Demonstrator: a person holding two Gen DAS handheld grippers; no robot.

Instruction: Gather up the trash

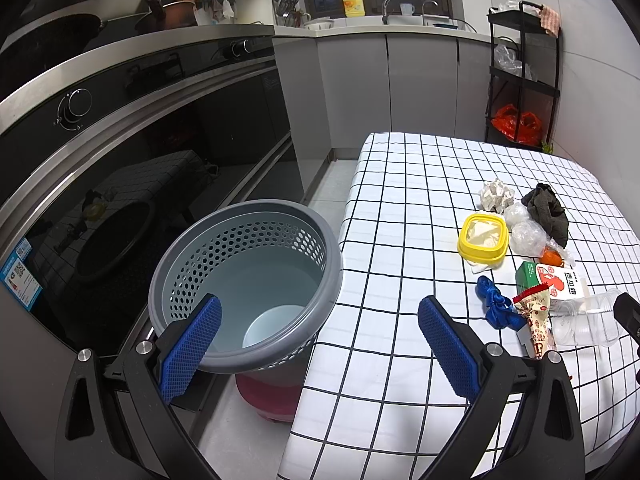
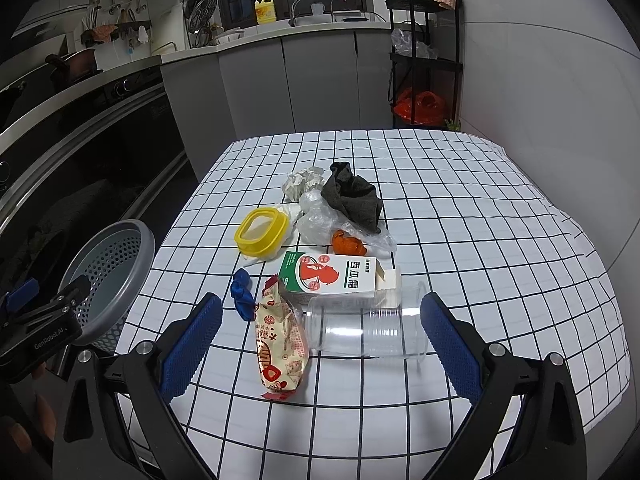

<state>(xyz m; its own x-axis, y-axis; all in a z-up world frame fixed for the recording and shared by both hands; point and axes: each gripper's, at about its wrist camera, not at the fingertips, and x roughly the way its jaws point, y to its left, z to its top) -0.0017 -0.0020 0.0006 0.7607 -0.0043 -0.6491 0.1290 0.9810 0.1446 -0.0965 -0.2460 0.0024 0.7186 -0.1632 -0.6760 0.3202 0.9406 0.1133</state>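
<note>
My right claw [image 2: 320, 332] hangs with its fingers apart over the snack wrapper [image 2: 282, 346] and clear cup [image 2: 366, 330] on the checked worktop [image 2: 480, 240]; my left claw [image 1: 320, 344] gapes empty by the grey bin [image 1: 246, 284], the remaining trash farther back.

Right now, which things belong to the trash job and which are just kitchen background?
Job: grey bin; snack wrapper; clear cup; carton; blue scrap; yellow ring; crumpled paper; plastic film; dark cloth; orange peel.

Background: soap bottle; black rack; oven.
</note>
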